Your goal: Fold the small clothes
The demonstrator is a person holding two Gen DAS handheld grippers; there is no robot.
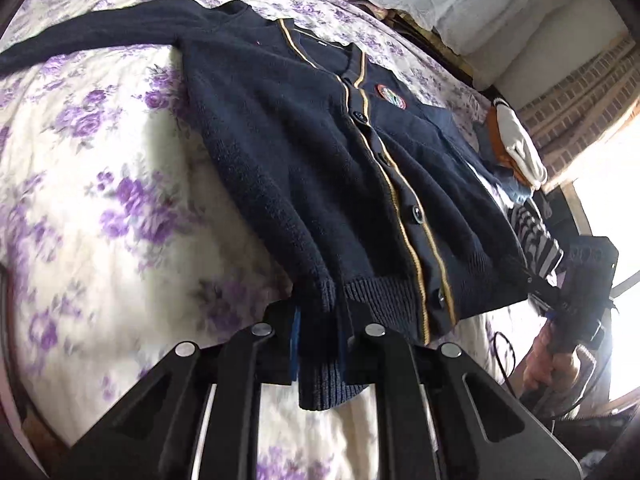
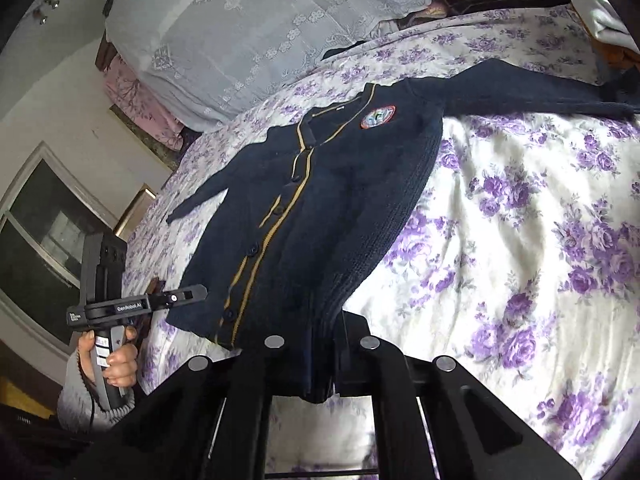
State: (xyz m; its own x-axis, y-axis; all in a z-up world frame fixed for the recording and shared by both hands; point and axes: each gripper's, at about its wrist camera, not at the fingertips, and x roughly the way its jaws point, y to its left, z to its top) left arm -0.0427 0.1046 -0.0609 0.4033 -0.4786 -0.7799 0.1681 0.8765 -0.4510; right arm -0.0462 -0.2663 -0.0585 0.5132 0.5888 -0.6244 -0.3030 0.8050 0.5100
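Observation:
A navy knit cardigan (image 1: pixel 304 168) with gold placket stripes, buttons and a round chest badge lies face up on the floral bedspread (image 1: pixel 100 208), sleeves spread. My left gripper (image 1: pixel 318 336) is shut on its ribbed hem at one bottom corner. My right gripper (image 2: pixel 320 344) is shut on the hem at the other bottom corner; the cardigan (image 2: pixel 320 200) stretches away from it. The right gripper shows in the left wrist view (image 1: pixel 532 276), and the left gripper shows in the right wrist view (image 2: pixel 196 292), each at a hem corner. The hem is lifted slightly off the bed.
A pile of other clothes, striped, orange and white (image 1: pixel 516 148), lies beyond the cardigan's right side. White lace-covered pillows (image 2: pixel 260 28) stand at the head of the bed. A bright window (image 1: pixel 612 208) is on the right, a dark window (image 2: pixel 44 224) on the left.

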